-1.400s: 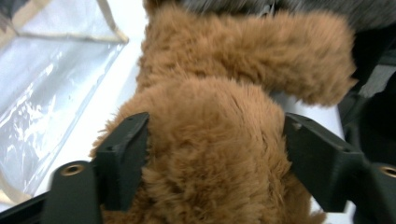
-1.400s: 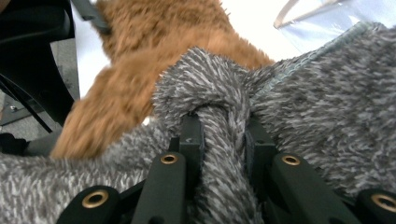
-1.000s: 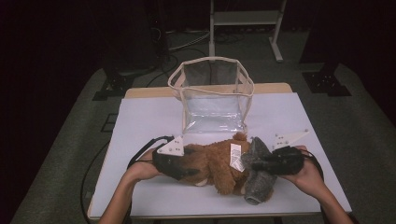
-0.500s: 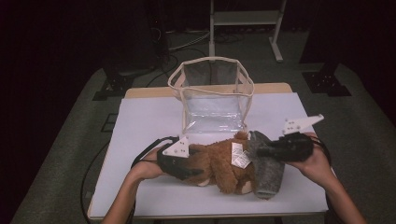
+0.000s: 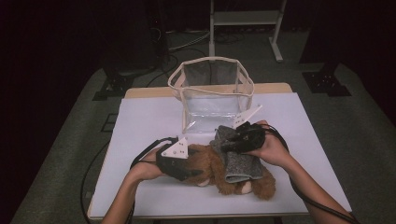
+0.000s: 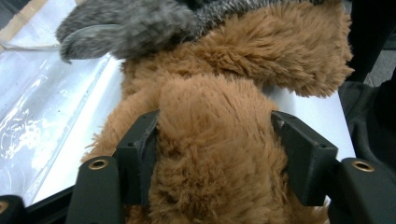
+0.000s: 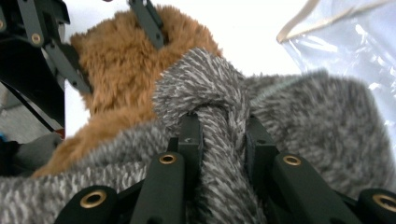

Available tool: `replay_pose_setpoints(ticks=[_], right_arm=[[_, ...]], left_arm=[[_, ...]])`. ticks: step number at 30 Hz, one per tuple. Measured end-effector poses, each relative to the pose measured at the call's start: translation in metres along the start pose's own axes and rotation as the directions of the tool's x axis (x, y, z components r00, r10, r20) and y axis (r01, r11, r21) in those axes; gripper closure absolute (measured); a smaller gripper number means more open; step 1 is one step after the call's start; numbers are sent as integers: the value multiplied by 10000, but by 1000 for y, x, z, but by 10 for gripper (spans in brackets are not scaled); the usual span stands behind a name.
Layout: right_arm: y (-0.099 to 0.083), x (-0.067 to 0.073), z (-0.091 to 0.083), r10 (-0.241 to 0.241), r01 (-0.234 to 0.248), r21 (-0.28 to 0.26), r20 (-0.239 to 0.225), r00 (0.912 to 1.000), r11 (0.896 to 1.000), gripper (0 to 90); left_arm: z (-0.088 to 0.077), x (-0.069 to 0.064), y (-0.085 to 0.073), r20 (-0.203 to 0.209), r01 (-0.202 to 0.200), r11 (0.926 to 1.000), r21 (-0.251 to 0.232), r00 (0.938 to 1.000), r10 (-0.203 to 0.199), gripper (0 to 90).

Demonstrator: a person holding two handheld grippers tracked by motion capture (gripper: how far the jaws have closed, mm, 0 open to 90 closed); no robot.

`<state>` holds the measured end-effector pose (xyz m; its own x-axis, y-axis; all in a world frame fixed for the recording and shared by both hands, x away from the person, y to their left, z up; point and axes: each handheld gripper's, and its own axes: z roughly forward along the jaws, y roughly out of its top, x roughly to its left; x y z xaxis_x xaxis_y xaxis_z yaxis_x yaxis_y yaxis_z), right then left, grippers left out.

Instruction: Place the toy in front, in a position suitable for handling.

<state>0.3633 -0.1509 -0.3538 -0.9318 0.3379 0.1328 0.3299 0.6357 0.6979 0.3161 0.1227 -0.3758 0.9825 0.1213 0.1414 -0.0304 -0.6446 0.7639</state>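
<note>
Left gripper clamps the brown plush toy; right gripper pinches the grey knit garment draped over it.

High view: overhead light fell on the white table, which read bright and evenly lit; surroundings dropped to near black, floor dim grey. Slightly soft overall, fine detail lost. Clear bag showed mild glare on its plastic walls. Left gripper view: brown plush sharp at the jaws, grey fabric at top blurred; plastic at left had bright specular streaks. Right gripper view: table blown out to white, fibres near the jaws crisp, background soft.
</note>
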Motion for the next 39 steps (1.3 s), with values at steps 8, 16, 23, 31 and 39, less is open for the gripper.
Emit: replay_pose_setpoints(ticks=[8, 16, 23, 31, 39], right_arm=[[-30, 3, -15, 419, -409, -595, 158, 9990, 9974, 731], [-56, 5, -31, 936, -902, -1136, 254, 9953, 9894, 732], [-52, 10, -45, 935, -896, -1007, 345, 9950, 9909, 728], [14, 13, -29, -200, 199, -520, -15, 9998, 9984, 723], [11, -1, 9, -57, 63, 435, -144, 9999, 9990, 724]], left_arm=[[-13, 3, 8, -324, 199, 9993, -314, 9993, -209, 247], [-14, 13, 0, -305, 846, 9961, -248, 9959, -854, 256], [2, 19, -12, -114, 996, 9950, -68, 9950, -996, 359], [8, 16, -6, -140, 713, 9970, -293, 9973, -717, 370], [5, 15, -8, -256, 610, 9976, -326, 9978, -618, 358]])
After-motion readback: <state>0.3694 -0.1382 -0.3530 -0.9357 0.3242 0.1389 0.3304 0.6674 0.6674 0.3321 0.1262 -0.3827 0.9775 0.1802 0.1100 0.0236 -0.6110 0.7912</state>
